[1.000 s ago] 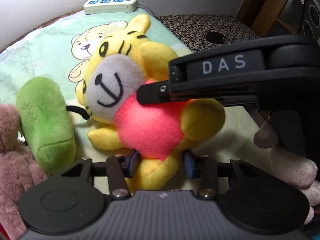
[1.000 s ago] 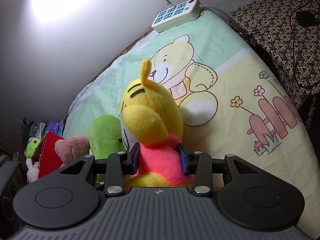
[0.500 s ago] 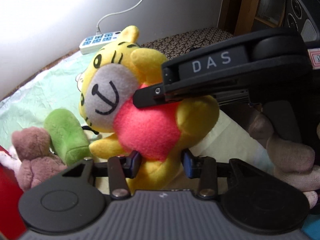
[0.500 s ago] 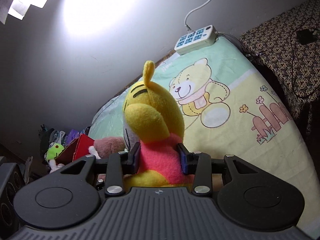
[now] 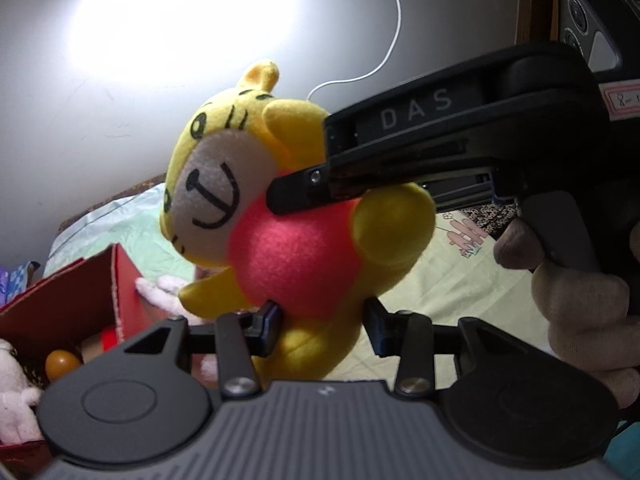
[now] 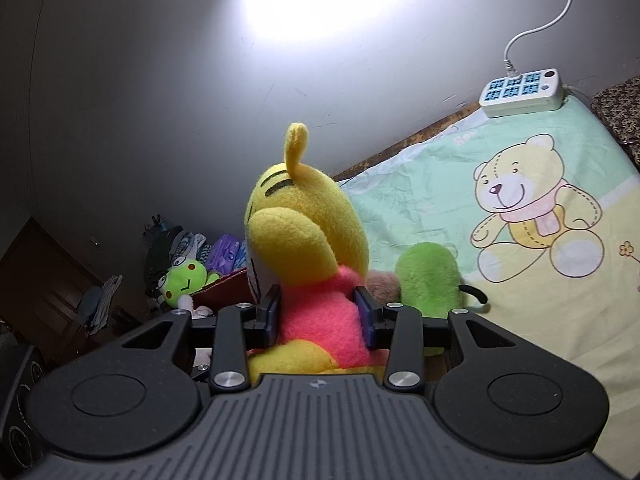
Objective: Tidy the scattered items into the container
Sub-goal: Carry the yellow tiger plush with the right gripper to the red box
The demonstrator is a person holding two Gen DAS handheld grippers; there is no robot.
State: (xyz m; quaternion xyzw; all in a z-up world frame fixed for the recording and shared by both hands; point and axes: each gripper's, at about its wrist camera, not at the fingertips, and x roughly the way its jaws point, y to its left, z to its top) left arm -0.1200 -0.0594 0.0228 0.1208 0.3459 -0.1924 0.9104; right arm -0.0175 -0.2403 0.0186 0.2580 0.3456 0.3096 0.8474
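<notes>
You have lifted the tiger plush [image 5: 296, 264] clear of the bedsheet [image 6: 520, 152], left gripper [image 5: 322, 326] and right gripper [image 6: 318, 314] both clamped on its body. The red box [image 5: 80, 300] now shows below left, so the drop looks close

Each claw [image 5: 322, 326] is black with a gray ribbed top, two round bumps, shiny silver screws and blue pads. The right claw [image 6: 318, 314] says "DAS" in white letters.
</notes>
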